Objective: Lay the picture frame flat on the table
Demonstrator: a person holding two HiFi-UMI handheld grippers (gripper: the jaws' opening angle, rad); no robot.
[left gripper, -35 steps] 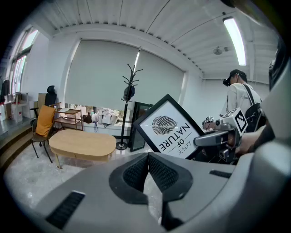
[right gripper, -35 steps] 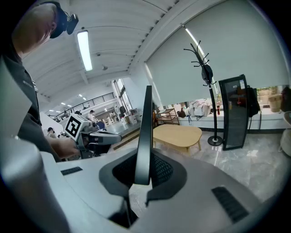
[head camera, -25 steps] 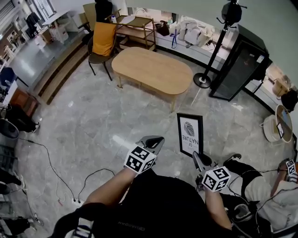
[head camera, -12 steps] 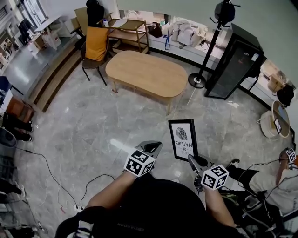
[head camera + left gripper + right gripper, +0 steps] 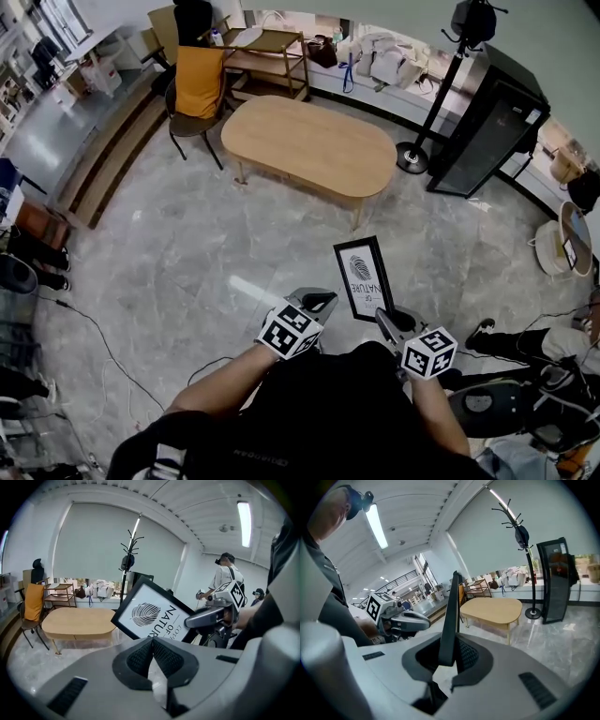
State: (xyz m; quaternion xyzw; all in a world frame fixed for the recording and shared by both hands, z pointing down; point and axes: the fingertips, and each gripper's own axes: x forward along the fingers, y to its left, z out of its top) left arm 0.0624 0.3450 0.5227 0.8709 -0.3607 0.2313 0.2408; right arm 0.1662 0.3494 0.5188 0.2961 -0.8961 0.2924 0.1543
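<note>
Right gripper view shows the jaws of the right gripper [image 5: 446, 654] clamped on the picture frame [image 5: 451, 613], seen edge-on. Left gripper view instead shows the frame's leaf-print face, beyond the left gripper [image 5: 152, 654], whose jaws are pressed together on nothing. Head view sets the frame at lower centre, over the grey marble floor [image 5: 187, 244] and well apart from the oval wooden counter [image 5: 309, 145] at upper centre.

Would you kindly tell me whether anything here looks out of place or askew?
Only the picture frame: it hangs tilted in mid-air, pinched by its edge in the right gripper, with its print slanted, well short of the wooden table. Nothing looks spilled or damaged.
</note>
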